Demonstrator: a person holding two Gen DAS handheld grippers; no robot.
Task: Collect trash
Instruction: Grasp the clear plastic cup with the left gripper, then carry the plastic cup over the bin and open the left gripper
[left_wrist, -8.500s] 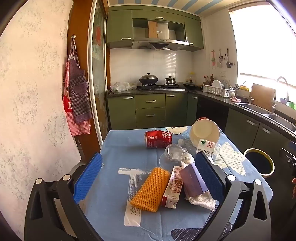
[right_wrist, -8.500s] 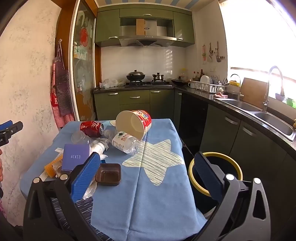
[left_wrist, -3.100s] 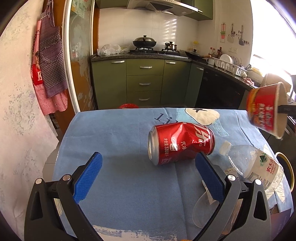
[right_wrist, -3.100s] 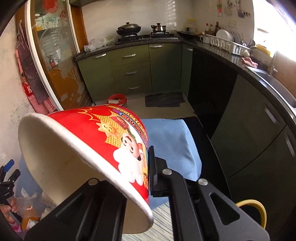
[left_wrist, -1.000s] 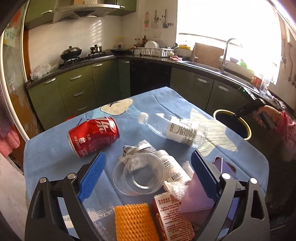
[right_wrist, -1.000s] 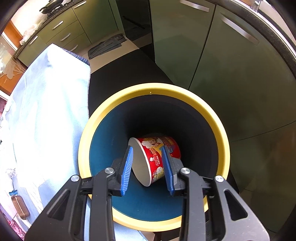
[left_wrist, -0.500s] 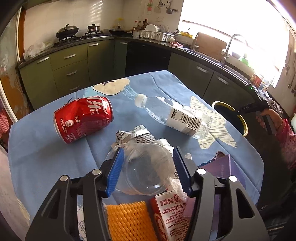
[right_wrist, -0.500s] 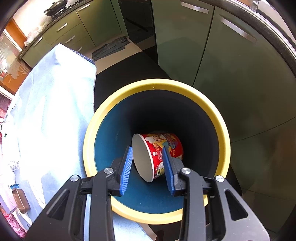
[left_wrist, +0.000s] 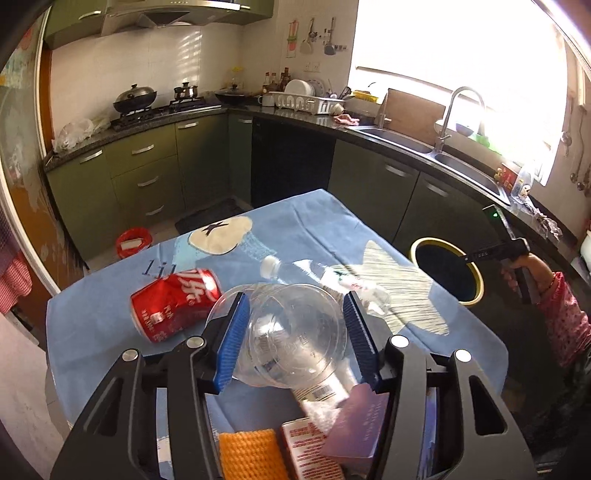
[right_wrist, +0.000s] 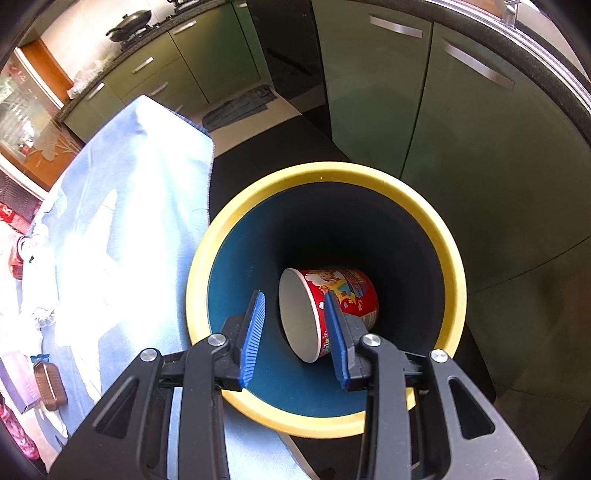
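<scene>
My left gripper (left_wrist: 294, 297) is shut on a clear plastic cup (left_wrist: 295, 332), held above the blue tablecloth (left_wrist: 306, 229). Behind the cup lie a dented red can (left_wrist: 173, 302) and a clear water bottle (left_wrist: 332, 282) on their sides. My right gripper (right_wrist: 293, 297) hangs open over the yellow-rimmed bin (right_wrist: 321, 170) with nothing between its pads. A red noodle cup (right_wrist: 343, 291) lies on its side at the bin's bottom. In the left wrist view the bin (left_wrist: 471, 301) stands beyond the table's right edge, under a hand (left_wrist: 524, 266) in a pink sleeve.
Close under the left gripper lie an orange foam net (left_wrist: 247, 454), a red-and-white carton (left_wrist: 306, 450) and a purple box (left_wrist: 354, 424). A brown tray (right_wrist: 50, 384) sits near the table edge. Green cabinets (right_wrist: 461, 147) stand behind the bin. A red bucket (left_wrist: 133, 242) is on the floor.
The left gripper closed on the clear cup and lifted it off the table. The right gripper drifted slightly over the bin, jaws unchanged, with the noodle cup lying inside.
</scene>
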